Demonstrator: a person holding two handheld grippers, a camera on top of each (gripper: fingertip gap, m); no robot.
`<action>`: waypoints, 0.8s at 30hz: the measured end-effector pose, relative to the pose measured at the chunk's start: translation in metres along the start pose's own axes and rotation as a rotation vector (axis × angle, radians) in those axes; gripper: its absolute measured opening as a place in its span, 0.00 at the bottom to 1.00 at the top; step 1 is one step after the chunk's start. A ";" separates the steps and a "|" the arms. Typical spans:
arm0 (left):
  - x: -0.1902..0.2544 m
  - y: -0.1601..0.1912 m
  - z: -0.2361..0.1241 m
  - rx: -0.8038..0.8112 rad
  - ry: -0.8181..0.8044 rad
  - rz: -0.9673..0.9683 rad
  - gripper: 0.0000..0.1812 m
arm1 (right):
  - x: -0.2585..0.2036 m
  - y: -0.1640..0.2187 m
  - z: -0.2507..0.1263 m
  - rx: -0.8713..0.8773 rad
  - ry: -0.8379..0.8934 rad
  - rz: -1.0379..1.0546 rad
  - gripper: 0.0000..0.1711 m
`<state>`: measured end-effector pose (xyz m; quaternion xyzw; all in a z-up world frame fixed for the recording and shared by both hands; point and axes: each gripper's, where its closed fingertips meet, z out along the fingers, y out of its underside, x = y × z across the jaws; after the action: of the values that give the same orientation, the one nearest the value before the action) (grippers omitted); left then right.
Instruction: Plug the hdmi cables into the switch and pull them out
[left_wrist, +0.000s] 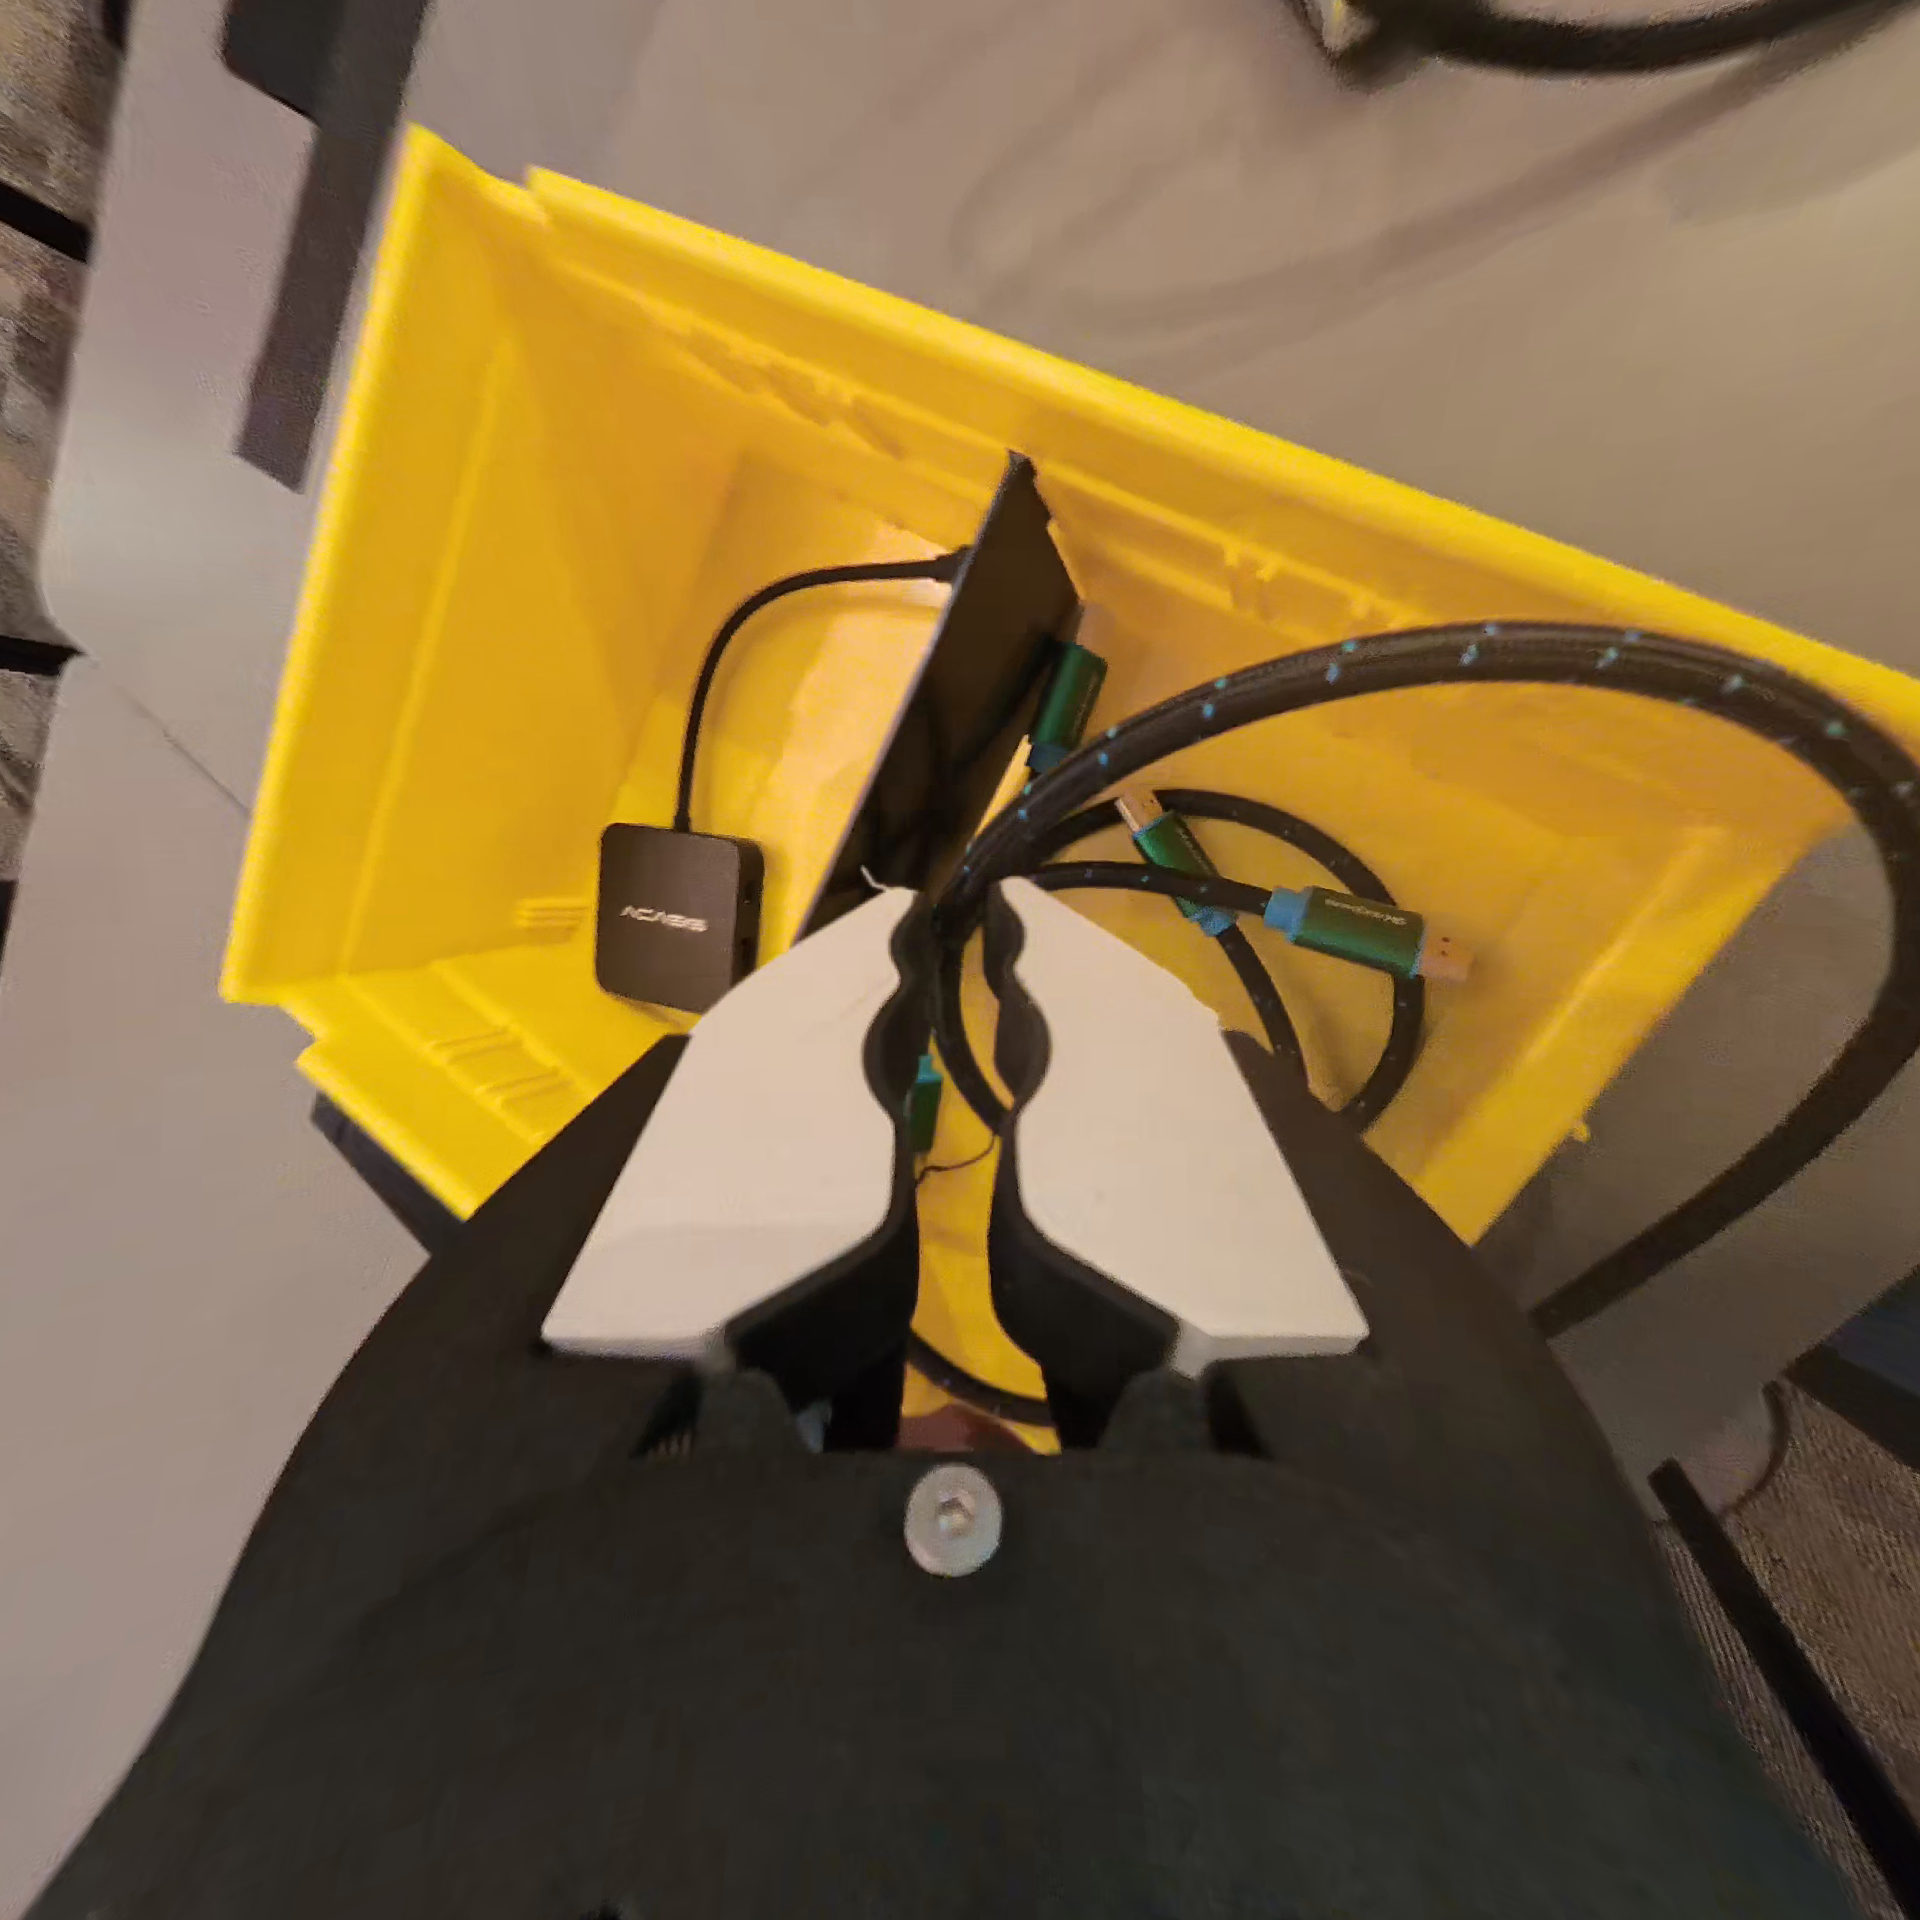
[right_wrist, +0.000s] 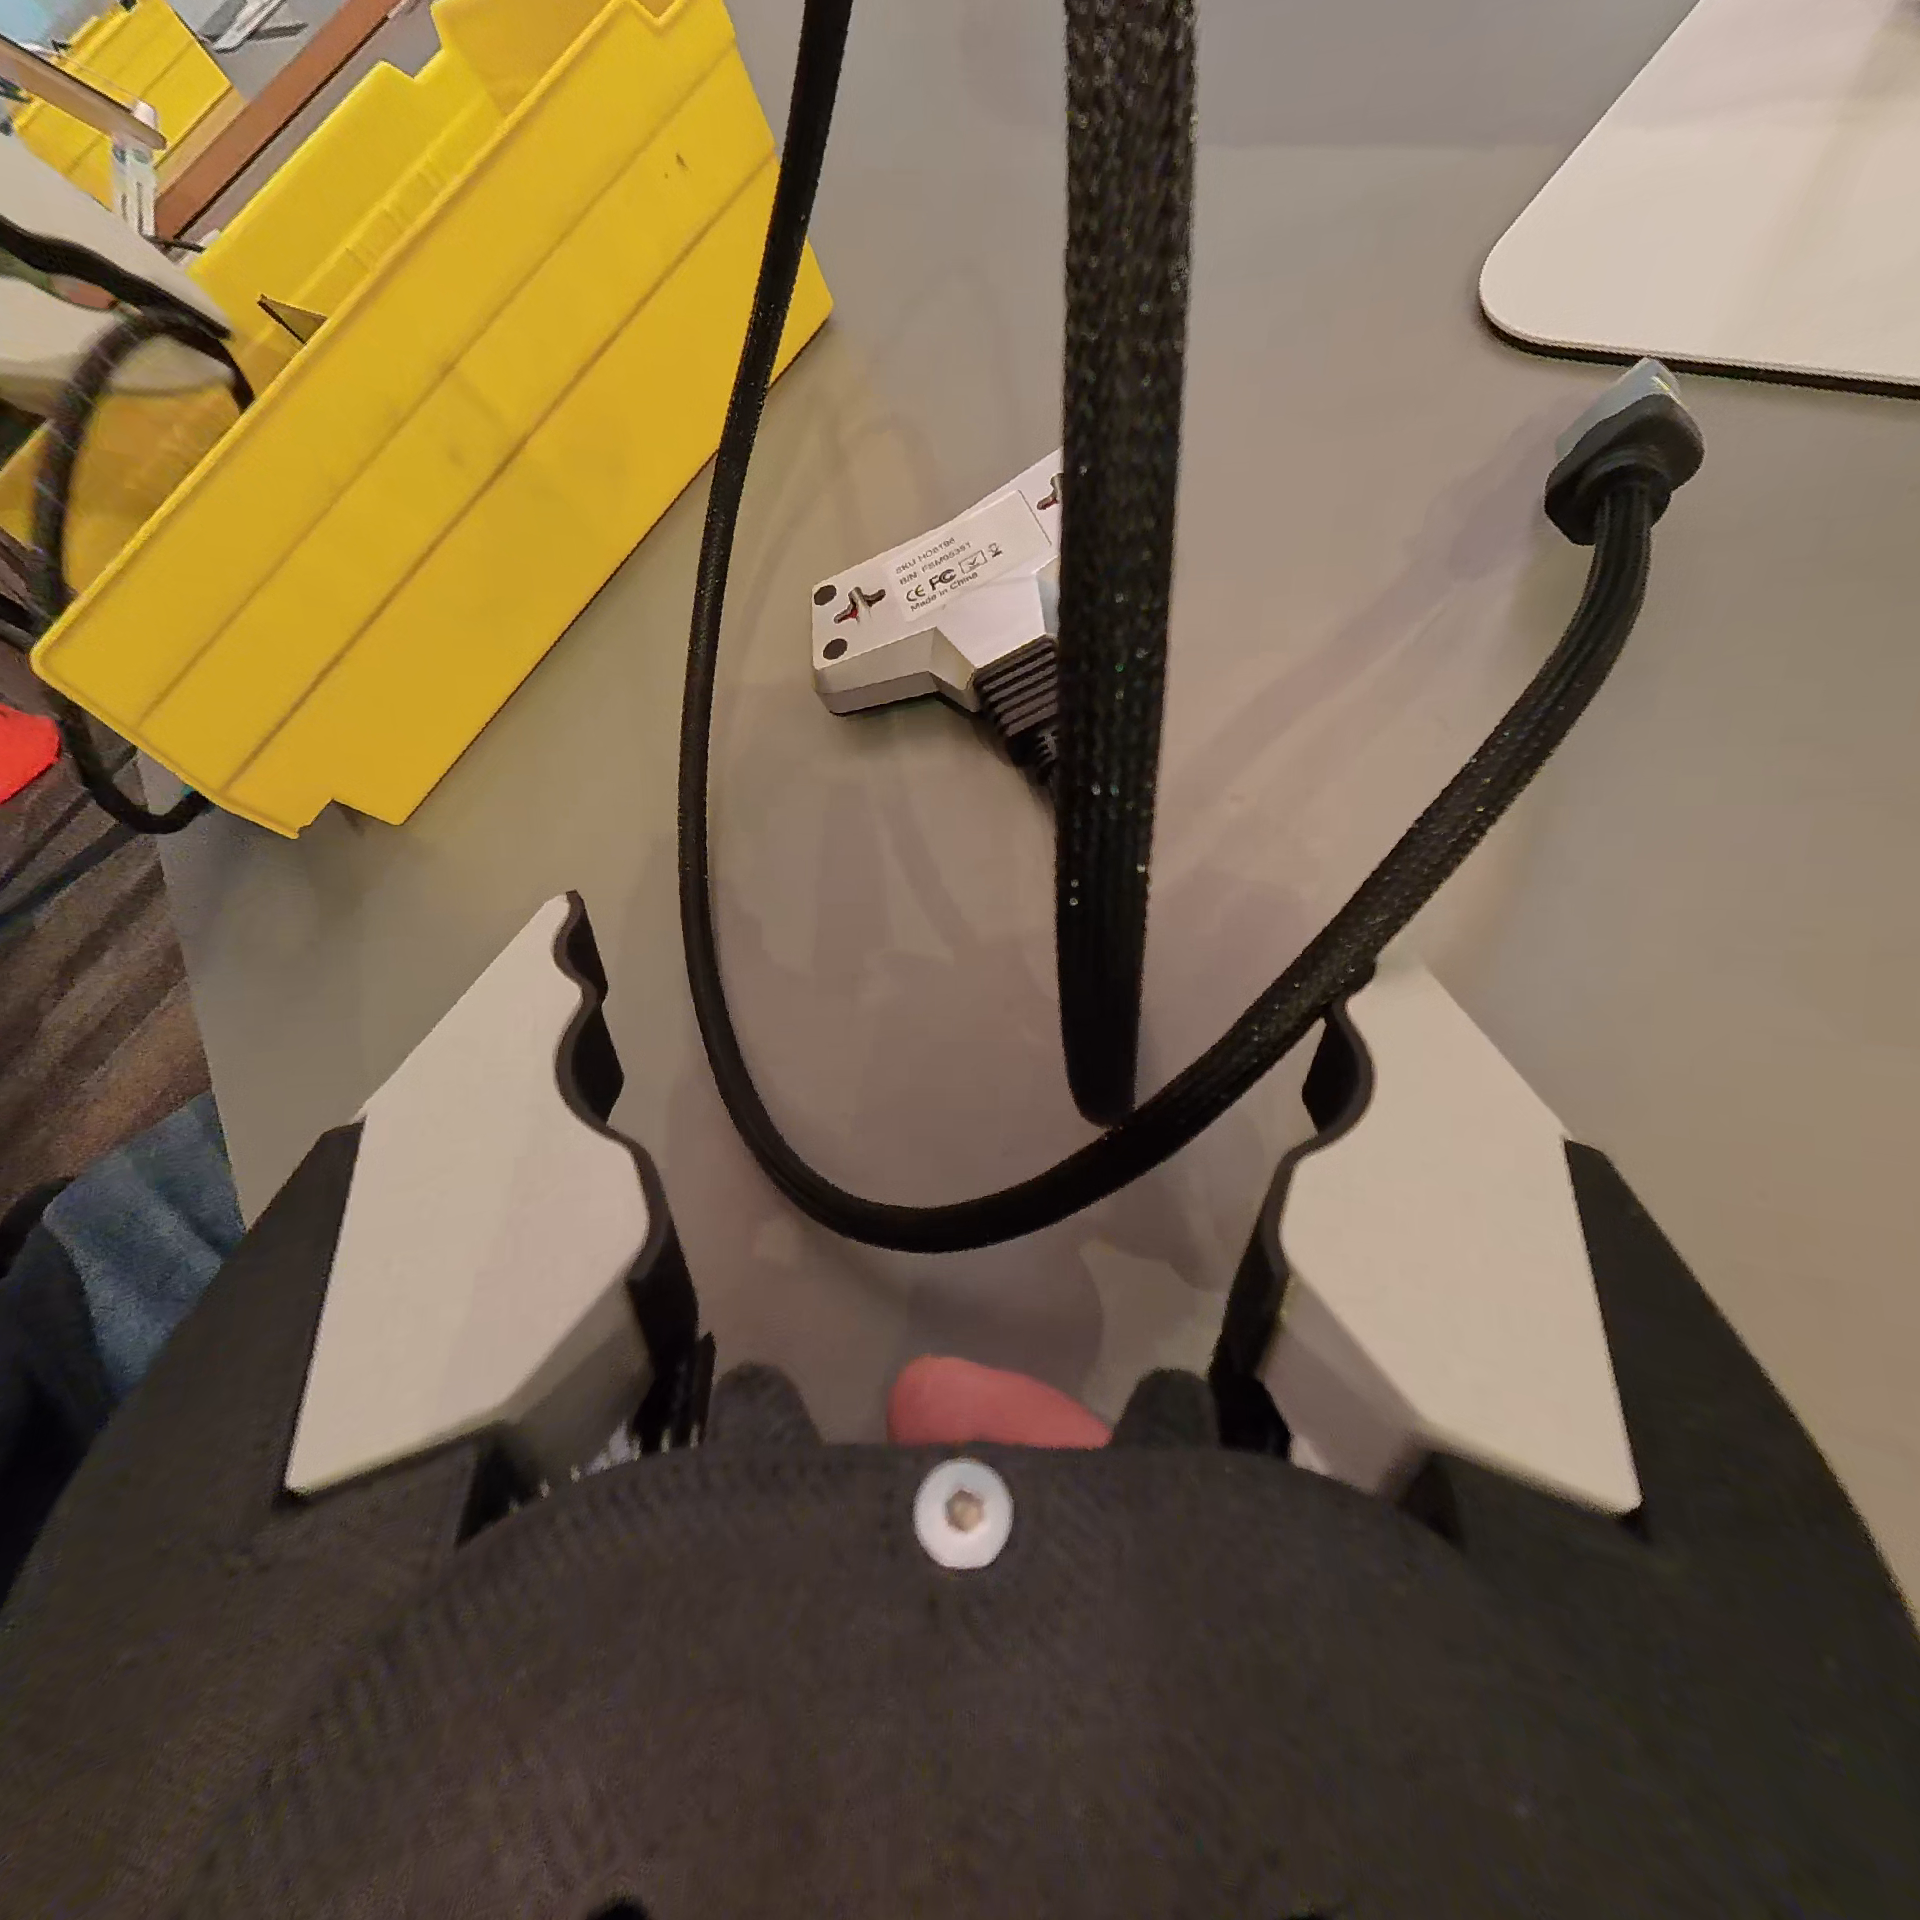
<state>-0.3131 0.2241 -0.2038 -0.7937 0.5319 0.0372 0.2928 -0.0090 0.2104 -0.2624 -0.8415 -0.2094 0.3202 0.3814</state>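
Observation:
In the left wrist view my left gripper (left_wrist: 954, 906) is shut on a black braided hdmi cable (left_wrist: 1558, 649) with blue flecks. The cable arcs out of a yellow bin (left_wrist: 447, 582). Green-and-blue hdmi plugs (left_wrist: 1351, 930) lie loose in the bin's right compartment. In the right wrist view my right gripper (right_wrist: 958, 956) is open and empty above the table. The silver switch (right_wrist: 925, 613) lies label side up ahead of it. A thick braided cable (right_wrist: 1122, 520) hangs in front of the switch. A thinner black cable (right_wrist: 935, 1226) loops between my fingers and ends in a grey plug (right_wrist: 1631, 436).
A black divider (left_wrist: 966, 707) splits the bin, with a small black adapter box (left_wrist: 675, 914) in its left compartment. In the right wrist view the yellow bin (right_wrist: 468, 468) stands at left and a white pad (right_wrist: 1714, 208) lies at top right. A person's fingertip (right_wrist: 987, 1403) shows behind the gripper. To the silver switch (right_wrist: 925, 613): right tips about 10 cm, left tips about 25 cm.

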 end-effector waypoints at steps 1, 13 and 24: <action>-0.004 -0.001 -0.008 0.022 -0.008 -0.010 0.05 | 0.000 0.000 0.000 0.001 -0.001 0.000 0.78; -0.045 -0.066 -0.124 0.451 -0.180 -0.128 0.04 | -0.003 -0.008 -0.002 0.029 0.015 -0.042 0.78; -0.025 -0.152 -0.117 0.643 -0.148 -0.130 0.04 | 0.000 -0.040 -0.024 0.171 0.108 -0.153 0.74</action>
<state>-0.2221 0.2250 -0.0332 -0.6881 0.4421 -0.0938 0.5677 0.0038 0.2228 -0.2196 -0.8034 -0.2242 0.2612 0.4860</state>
